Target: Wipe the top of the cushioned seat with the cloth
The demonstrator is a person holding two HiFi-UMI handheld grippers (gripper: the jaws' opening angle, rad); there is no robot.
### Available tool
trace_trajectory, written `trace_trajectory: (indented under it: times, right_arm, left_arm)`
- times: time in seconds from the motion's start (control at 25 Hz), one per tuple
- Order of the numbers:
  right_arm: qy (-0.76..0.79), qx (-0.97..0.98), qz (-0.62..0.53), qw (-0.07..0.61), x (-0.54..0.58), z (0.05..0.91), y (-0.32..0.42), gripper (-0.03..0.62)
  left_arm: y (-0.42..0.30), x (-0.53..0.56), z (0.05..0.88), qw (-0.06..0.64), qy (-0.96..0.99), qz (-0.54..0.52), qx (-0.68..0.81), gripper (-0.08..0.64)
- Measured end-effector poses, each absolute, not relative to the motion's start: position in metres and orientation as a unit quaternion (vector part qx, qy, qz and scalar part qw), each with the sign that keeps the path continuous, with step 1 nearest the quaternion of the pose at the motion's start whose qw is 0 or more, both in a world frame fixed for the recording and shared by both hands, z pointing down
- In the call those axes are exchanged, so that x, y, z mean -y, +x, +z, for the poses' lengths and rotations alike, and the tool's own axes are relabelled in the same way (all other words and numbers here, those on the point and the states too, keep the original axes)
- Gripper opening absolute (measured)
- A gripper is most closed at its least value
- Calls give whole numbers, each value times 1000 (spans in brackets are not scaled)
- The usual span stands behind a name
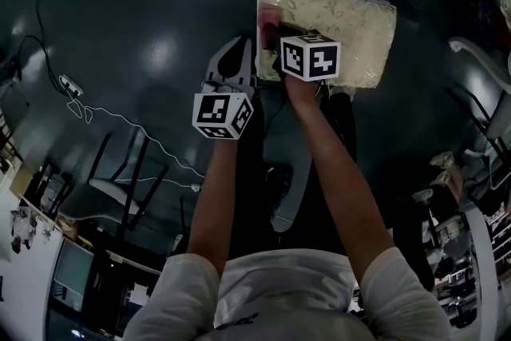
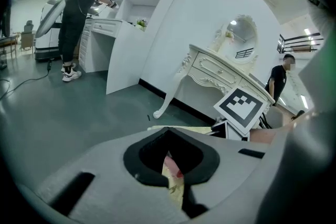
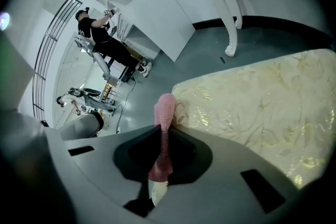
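Observation:
The cushioned seat (image 1: 339, 24) is cream with a leaf pattern and lies on the dark floor ahead of me. At its near left corner a pink cloth (image 1: 269, 17) stands up, pinched in my right gripper (image 1: 275, 34) under that gripper's marker cube. In the right gripper view the cloth (image 3: 165, 110) runs up between the shut jaws of the right gripper (image 3: 163, 136), beside the seat (image 3: 262, 107). My left gripper (image 1: 242, 44) hovers just left of the seat corner. Its jaws look shut and empty in the left gripper view (image 2: 170, 157), with the cloth (image 2: 172, 168) glimpsed beyond.
A white dressing table (image 2: 220, 68) with a mirror stands just behind the seat, one leg (image 3: 229, 13) close by. A white shelf unit (image 2: 142, 18) with a person (image 2: 79, 8) working at it is further off. A cable (image 1: 120, 121) and chairs (image 1: 120, 188) are at my left.

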State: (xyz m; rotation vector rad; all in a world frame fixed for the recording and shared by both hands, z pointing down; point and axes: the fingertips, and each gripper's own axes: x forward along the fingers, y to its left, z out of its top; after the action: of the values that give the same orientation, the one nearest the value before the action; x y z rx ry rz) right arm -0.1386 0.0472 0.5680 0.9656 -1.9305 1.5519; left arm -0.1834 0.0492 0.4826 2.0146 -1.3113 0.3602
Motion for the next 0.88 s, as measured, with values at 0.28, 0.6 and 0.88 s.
trace_trajectory:
  times: [0.28, 0.6, 0.88]
  right_arm:
    - [363, 698, 578, 216, -53, 565, -72, 23]
    - [401, 694, 556, 219, -65, 565, 30, 25]
    - [459, 662, 557, 200, -77, 560, 115, 25]
  left_arm:
    - [-121, -49, 484, 346, 796, 145, 475, 7]
    - [-33, -57, 490, 350, 816, 151, 434, 7]
    - [29, -67, 487, 348, 833, 156, 401, 7]
